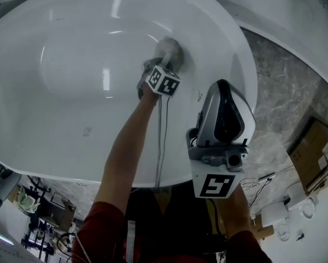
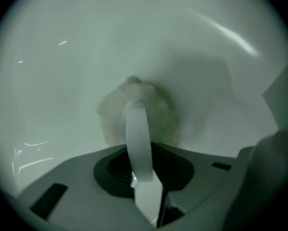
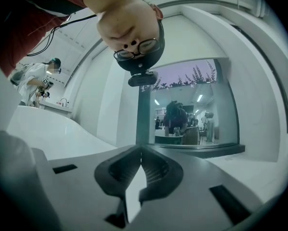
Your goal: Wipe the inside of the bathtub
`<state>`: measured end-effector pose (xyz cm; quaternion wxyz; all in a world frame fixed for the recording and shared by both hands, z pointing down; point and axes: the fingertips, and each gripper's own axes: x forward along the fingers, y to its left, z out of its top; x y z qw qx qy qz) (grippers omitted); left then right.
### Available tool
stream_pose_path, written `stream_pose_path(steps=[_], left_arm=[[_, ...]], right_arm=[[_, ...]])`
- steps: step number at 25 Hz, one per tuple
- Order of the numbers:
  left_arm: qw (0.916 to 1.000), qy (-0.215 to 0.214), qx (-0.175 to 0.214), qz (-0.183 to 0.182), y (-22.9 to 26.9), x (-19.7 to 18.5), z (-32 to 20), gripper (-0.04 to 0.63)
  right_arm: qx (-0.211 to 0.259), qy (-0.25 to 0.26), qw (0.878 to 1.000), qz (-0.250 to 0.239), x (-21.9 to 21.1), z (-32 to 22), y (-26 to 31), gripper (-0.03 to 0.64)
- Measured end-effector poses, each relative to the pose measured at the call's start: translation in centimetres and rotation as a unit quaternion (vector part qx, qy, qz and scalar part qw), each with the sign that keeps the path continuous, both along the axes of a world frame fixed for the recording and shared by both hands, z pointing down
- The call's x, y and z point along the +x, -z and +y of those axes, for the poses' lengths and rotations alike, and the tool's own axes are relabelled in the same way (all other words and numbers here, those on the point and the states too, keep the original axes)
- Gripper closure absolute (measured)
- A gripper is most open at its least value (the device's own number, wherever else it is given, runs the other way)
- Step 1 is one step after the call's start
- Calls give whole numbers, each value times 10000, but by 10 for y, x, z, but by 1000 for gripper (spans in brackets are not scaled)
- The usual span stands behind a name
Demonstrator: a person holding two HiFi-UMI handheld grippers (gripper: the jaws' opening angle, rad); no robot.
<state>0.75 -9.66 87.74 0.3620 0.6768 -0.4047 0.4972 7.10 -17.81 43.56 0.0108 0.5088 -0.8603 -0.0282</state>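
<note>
The white bathtub (image 1: 54,141) fills the head view. My left gripper (image 1: 163,66) reaches down to its inner wall on the right side and presses a pale fuzzy wiping pad (image 1: 169,49) against it. In the left gripper view the pad (image 2: 156,110) lies flat on the tub surface (image 2: 62,81), and the left gripper (image 2: 144,165) is shut on the pad's white strap loop (image 2: 137,134). My right gripper (image 1: 225,100) is held above the tub's near rim and points upward. Its jaws (image 3: 140,152) meet at the tips with nothing between them.
Grey marbled floor (image 1: 284,92) lies right of the tub, with a cardboard box (image 1: 317,152) and white fittings (image 1: 276,212) on it. A thin cable (image 1: 163,141) hangs from the left gripper. The right gripper view shows another person (image 3: 35,83) at a counter and a window (image 3: 192,105).
</note>
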Motion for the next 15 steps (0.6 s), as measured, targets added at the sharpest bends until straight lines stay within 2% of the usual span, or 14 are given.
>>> stream_pose_path(steps=[8, 10, 15], left_arm=[[9999, 33, 6, 146, 9, -6, 0, 503], [9996, 71, 174, 204, 23, -9, -5, 503], [9947, 74, 928, 448, 90, -11, -28, 503]], right_arm=[[18, 114, 9999, 94, -16, 8, 5, 604], [33, 109, 9999, 116, -18, 11, 9, 604], [152, 71, 9997, 177, -22, 17, 32, 604]])
